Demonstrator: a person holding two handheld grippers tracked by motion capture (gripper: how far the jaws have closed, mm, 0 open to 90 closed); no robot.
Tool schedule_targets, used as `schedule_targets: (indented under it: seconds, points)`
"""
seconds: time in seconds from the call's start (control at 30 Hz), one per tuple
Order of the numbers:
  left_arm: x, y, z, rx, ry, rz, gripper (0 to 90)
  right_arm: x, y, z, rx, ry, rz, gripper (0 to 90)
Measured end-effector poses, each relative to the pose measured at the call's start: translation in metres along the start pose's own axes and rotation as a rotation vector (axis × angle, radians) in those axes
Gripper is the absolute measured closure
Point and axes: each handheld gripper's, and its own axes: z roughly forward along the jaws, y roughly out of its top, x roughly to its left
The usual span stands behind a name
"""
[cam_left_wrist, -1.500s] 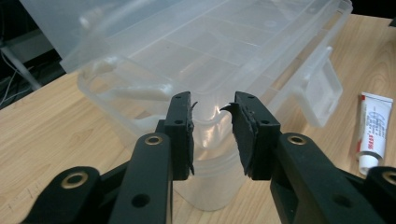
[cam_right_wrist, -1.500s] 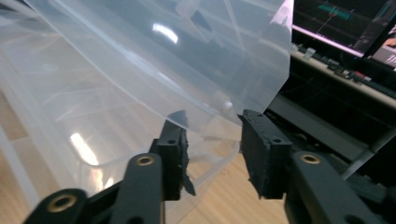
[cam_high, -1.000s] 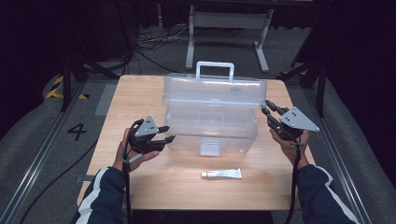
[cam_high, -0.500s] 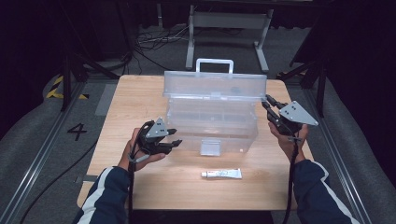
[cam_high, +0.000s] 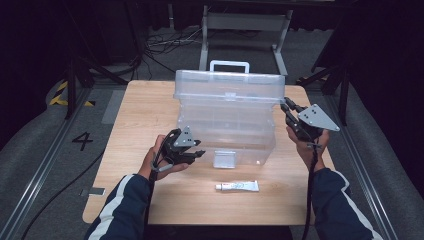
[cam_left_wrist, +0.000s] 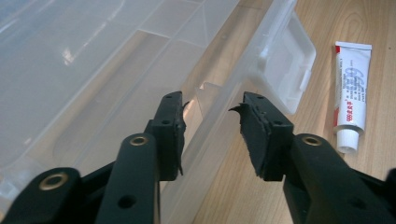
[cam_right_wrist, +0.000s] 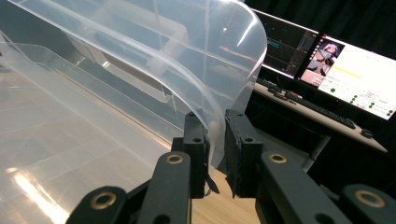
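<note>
High view: clear plastic lidded storage box (cam_high: 227, 120) sits mid-table on light wooden table (cam_high: 140, 115), lid raised. Your right gripper (cam_high: 290, 111) at lid's right edge; your left gripper (cam_high: 196, 148) at box front, jaws just closing. White tube (cam_high: 237, 186) lies on table, just in front of box.

Left gripper view: jaws apart, straddling front wall, not pressing. Box compartments look empty.

Right gripper view: jaws clamped on lid's edge. Keep lid steady; seat left jaws squarely before squeezing.

One clear box (cam_high: 227, 117), one tube (cam_high: 237, 186), two grippers.
</note>
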Motion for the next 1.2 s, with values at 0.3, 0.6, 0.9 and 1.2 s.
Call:
schedule_targets:
  seconds: [0.3, 0.6, 0.9, 1.2]
  points:
    - [-0.002, -0.002, -0.005, 0.013, -0.025, 0.029, 69.9, 0.002, 0.002, 0.001, -0.008, 0.01, 0.004, 79.9]
    - [-0.005, -0.007, -0.011, 0.012, -0.023, 0.039, 69.9, 0.007, 0.004, -0.004, -0.003, 0.015, -0.002, 79.8]
    - [-0.003, -0.015, -0.021, -0.018, -0.039, 0.023, 72.3, 0.012, 0.009, -0.007, -0.005, 0.021, 0.009, 79.8]
    - [-0.001, -0.016, -0.023, -0.005, -0.048, 0.032, 72.2, 0.012, 0.018, -0.007, 0.021, 0.015, 0.023, 79.9]
